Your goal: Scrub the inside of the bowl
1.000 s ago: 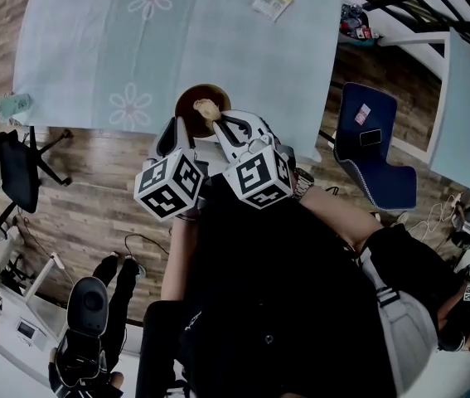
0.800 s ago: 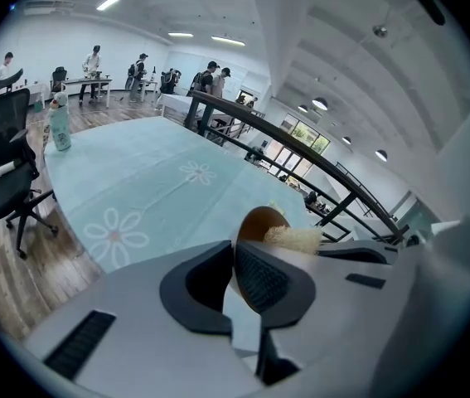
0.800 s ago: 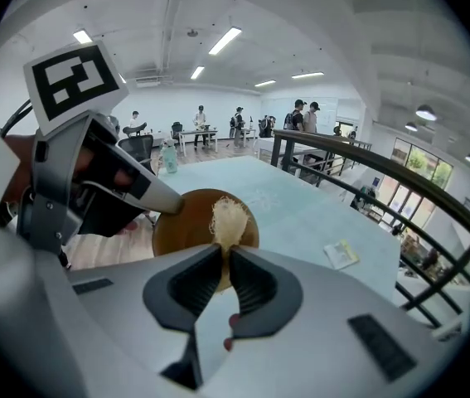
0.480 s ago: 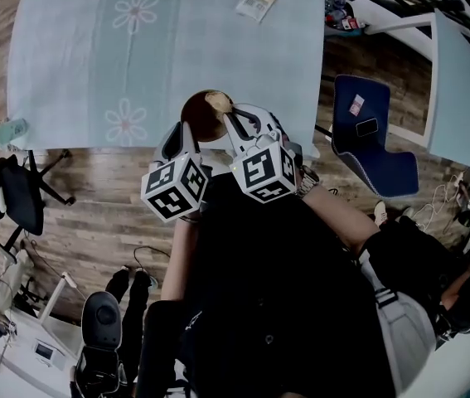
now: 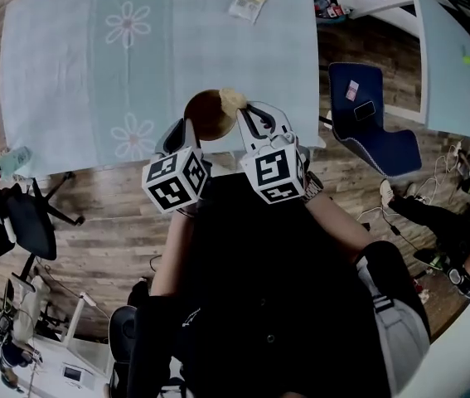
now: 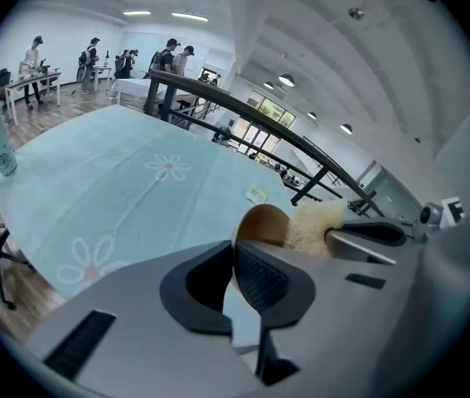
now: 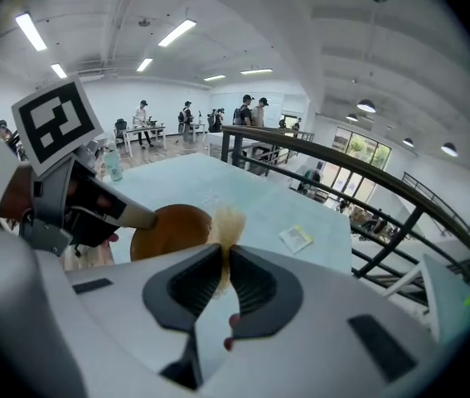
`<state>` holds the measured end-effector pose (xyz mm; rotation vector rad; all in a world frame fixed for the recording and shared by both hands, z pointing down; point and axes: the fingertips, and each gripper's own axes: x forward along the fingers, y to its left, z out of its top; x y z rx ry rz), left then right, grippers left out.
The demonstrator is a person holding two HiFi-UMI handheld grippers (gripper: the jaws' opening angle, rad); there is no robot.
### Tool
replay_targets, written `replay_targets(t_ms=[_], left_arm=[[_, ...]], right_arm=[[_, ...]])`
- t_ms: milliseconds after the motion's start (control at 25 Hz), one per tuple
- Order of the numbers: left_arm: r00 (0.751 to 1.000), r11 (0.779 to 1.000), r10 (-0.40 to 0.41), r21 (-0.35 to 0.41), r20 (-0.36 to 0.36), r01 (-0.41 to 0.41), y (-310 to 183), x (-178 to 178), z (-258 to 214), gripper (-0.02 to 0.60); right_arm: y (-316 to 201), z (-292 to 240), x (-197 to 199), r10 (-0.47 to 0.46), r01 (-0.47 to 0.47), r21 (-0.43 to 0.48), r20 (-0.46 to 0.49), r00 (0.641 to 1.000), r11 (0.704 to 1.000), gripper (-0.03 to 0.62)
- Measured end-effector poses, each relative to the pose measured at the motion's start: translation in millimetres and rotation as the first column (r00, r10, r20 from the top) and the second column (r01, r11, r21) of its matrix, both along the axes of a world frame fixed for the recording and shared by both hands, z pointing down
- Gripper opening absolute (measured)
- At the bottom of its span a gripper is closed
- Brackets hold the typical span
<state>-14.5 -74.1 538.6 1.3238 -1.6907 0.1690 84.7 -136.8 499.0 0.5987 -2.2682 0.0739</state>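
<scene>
Left gripper (image 6: pixel 233 254), over the near edge of the blue-clothed table (image 5: pixel 69 73), is clamped on the rim of the brown bowl (image 6: pixel 264 225). Right gripper (image 7: pixel 222 259), just beside it, pinches a pale fibrous scrubber (image 7: pixel 226 222) that rests against the bowl's rim.

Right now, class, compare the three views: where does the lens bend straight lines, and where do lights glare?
Head view: the table's edges bow mildly, lighting even. Left gripper view: strong fisheye, dark corners, the railing arcs. Right gripper view: same fisheye, ceiling lights blown white; the bowl is sharp.
</scene>
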Motion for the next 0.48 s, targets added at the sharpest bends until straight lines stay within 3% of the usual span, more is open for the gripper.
replay_targets(t_ms=[240,480], left_arm=[[0.994,0.994,0.113,0.004,-0.005,-0.113,-2.6,-29.7,0.1,0.025],[0.977,0.977,0.210,0.026,-0.022,-0.210,-8.8,-41.6,-6.3,0.023]], right_arm=[[7.9,-17.2,-21.4,0.115,-0.116,0.014,0.017,0.993,0.993,0.038],[38.1,-21.6,-50.4,0.104,-0.103,-0.027,0.023,0.994,0.994,0.038]])
